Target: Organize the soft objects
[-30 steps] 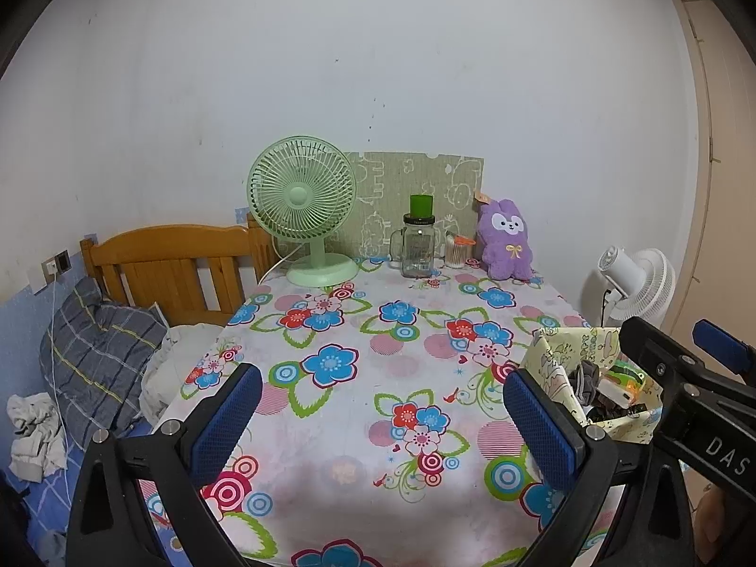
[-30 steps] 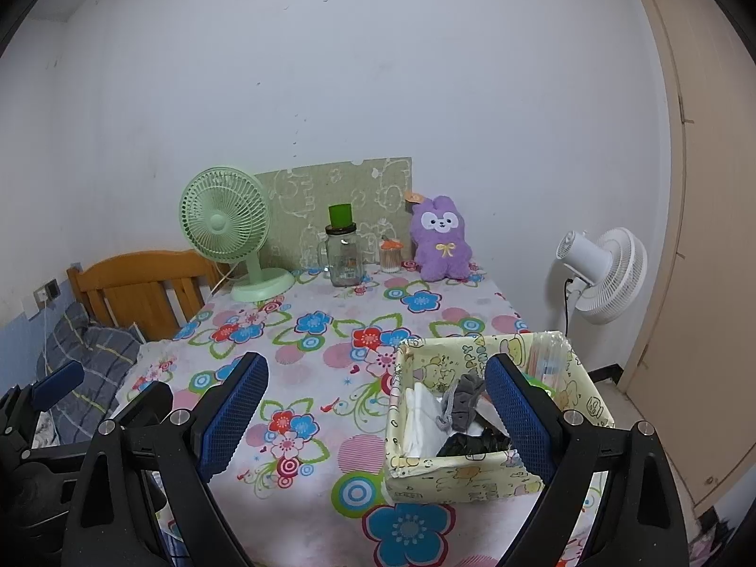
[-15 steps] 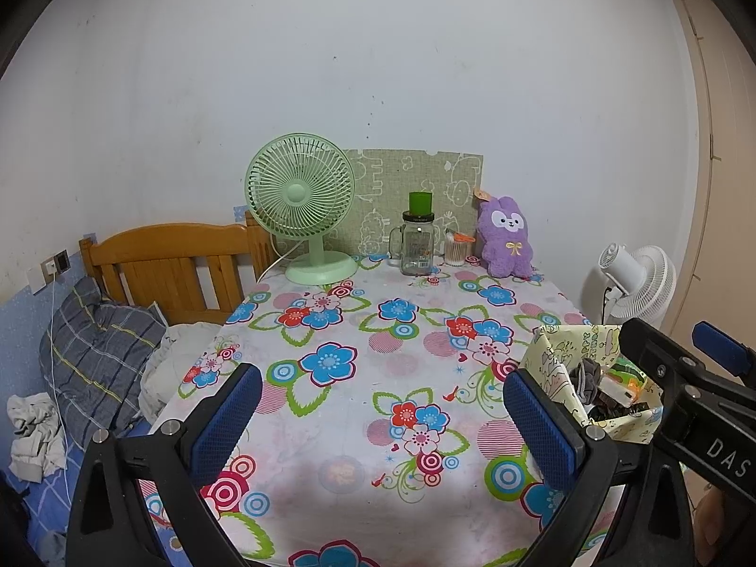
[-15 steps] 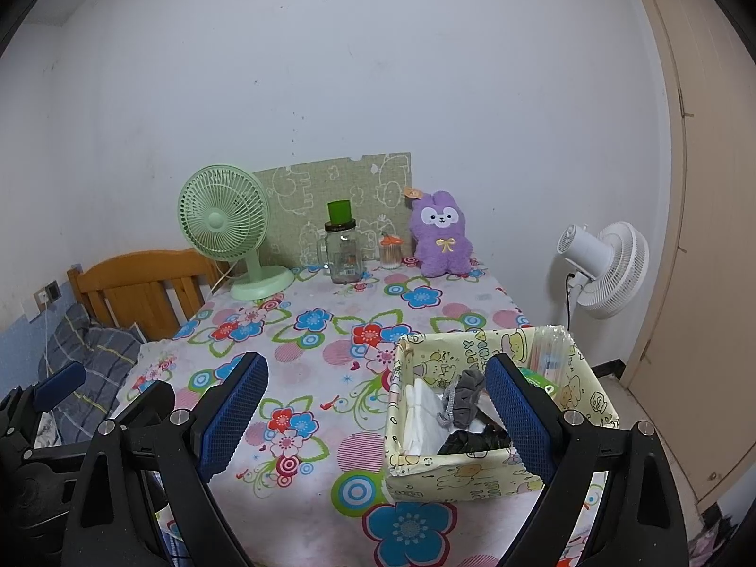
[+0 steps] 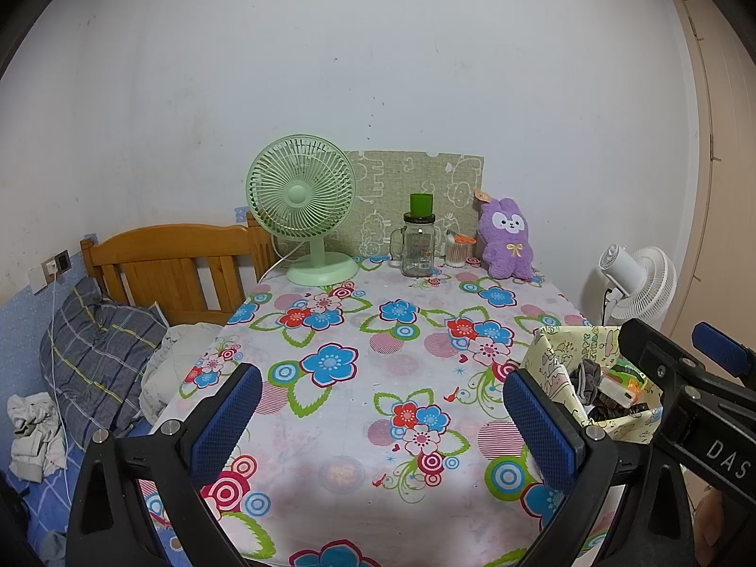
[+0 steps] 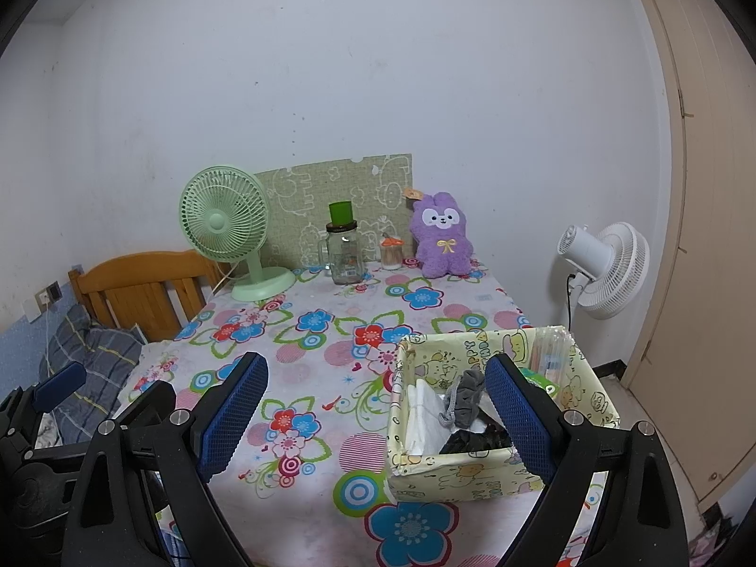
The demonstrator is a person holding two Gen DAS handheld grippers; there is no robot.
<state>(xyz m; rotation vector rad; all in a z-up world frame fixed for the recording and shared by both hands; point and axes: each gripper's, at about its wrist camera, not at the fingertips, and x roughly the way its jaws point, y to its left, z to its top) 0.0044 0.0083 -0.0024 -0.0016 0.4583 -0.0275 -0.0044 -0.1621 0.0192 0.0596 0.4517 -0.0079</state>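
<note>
The left hand-held gripper (image 5: 387, 418) hangs spread wide and empty above the near edge of the bench (image 5: 378, 378); the right hand-held gripper (image 6: 378, 413) is likewise spread, holding nothing, its right finger in front of the yellow cartoon-print box (image 6: 472, 472). The bench wears a glossy flowered cloth and stands against a white wall. The right view looks down into the soft-sided box at a grey knitted piece (image 6: 465, 397), white cloth and dark fabric; the left view shows only its corner. A fuzzy purple plush rabbit (image 5: 506, 245) sits upright at the far edge, beside a glass jar (image 5: 418, 248) and a round green fan (image 5: 302, 212). Left lies a wooden-framed bed (image 5: 165, 269).
</note>
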